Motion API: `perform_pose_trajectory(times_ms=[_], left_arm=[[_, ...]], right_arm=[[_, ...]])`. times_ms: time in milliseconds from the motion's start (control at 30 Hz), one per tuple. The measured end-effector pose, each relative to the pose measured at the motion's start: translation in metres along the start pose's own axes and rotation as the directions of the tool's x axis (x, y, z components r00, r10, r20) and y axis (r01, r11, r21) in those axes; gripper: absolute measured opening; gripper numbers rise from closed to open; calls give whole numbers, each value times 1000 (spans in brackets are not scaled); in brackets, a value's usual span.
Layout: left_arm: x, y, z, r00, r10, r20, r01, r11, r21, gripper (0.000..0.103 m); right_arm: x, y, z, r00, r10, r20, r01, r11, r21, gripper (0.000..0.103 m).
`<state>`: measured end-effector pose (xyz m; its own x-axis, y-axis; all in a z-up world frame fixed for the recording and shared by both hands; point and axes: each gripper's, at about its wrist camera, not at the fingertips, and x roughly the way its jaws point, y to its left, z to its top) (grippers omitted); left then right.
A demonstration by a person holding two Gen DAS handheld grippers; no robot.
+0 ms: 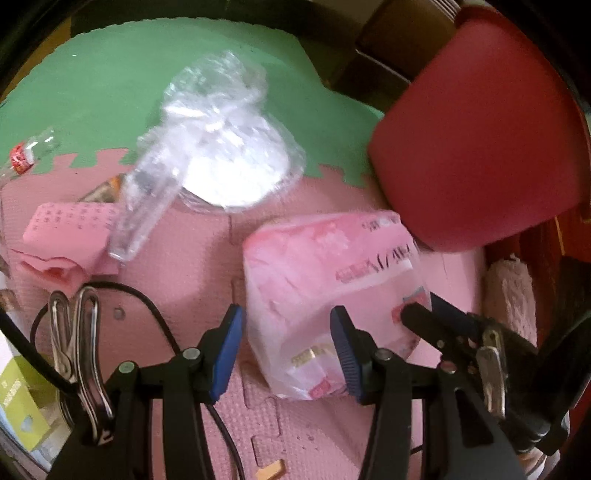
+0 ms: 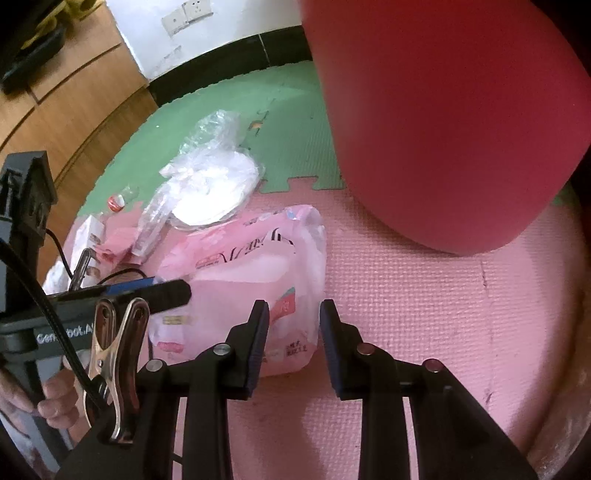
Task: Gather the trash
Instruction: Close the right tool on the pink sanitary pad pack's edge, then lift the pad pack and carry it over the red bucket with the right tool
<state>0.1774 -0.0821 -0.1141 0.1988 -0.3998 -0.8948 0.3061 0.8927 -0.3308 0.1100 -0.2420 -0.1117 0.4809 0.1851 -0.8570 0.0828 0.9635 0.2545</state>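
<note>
floor: pink foam mat (image 2: 424,314) in front, green foam mat (image 1: 110,92) behind it, joined by a toothed seam.
pink packet: soft pink plastic packet (image 1: 325,280) with dark printed lettering lies on the pink mat, just beside the red bin; also seen in the right wrist view (image 2: 251,266).
left gripper: left gripper (image 1: 288,343) points down over the near end of the packet; jaws stand apart, the blue pads (image 1: 229,347) to either side of the packet's near edge; whether they press on it cannot be told.
right gripper: right gripper (image 2: 294,339) sits at the packet's near right corner; jaws apart, the corner lying between them; no pad is seen pressing on it.
red bin: large red bin (image 1: 480,140), smooth-walled, stands on the mats to the right of the packet; fills the upper right of the right wrist view (image 2: 443,122).
clear bag: crumpled clear plastic bag (image 1: 221,147) holding something white and round, on the seam between the pink and green mats, behind the packet.
clear bottle: flattened clear plastic bottle (image 1: 144,206) leans from the bag toward the left, its end over a pink wrapper (image 1: 70,236).
small bottle: small clear bottle with a red label (image 1: 26,155) on the green mat at far left, well apart from the packet.
person: fingers (image 2: 55,398) wrapped on the left gripper's handle, low left in the right wrist view.
wall: white wall with sockets (image 2: 188,14) and dark skirting beyond the green mat.
</note>
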Motion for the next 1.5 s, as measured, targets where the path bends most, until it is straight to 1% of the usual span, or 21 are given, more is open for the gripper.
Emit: perform_pose_trajectory(times_ms=[167,367,467,500,533,633,767,867,1000,1133,1267,1500], left_arm=[[11,-12,-8,1000,25,-18,-24,999,38,49],[21,-21,-14,999,49,-20,-48,997,66,42],[22,-25,-16,997,74,-15,-72,993,90,34],[22,-26,-16,997,79,-10,-77,992,96,30],[22,-27,-17,997,79,-8,-78,992,98,26],[19,-27,-20,997,72,-7,-71,993,91,19],[13,-26,-24,998,63,-9,-62,995,77,17],[-3,-22,-25,998,56,9,-57,997,53,17],[-29,-25,-27,997,39,70,-41,999,19,16],[-56,-30,-35,990,43,134,-44,999,5,15],[-73,-40,-49,982,52,179,-49,999,-17,15],[-103,-53,-59,972,48,230,-42,999,-32,14]], right_arm=[[8,-1,-5,1000,-4,-10,4,1000,2,29],[17,-4,-8,1000,6,-28,-5,1000,22,29],[21,-6,-11,999,12,-37,-11,1000,29,28],[20,-5,-12,999,11,-34,-10,1000,27,27],[20,-5,-12,999,9,-32,-8,1000,22,26],[18,-4,-14,999,11,-31,-10,1000,19,23],[11,-6,-15,999,36,-23,-35,999,36,20],[0,-4,-14,999,48,-3,-48,998,31,19],[-19,0,-14,997,62,35,-63,998,20,19],[-40,3,-15,994,89,70,-91,996,19,19],[-61,10,-19,988,109,105,-110,994,2,19],[-97,16,-29,979,136,153,-134,991,-21,18]])
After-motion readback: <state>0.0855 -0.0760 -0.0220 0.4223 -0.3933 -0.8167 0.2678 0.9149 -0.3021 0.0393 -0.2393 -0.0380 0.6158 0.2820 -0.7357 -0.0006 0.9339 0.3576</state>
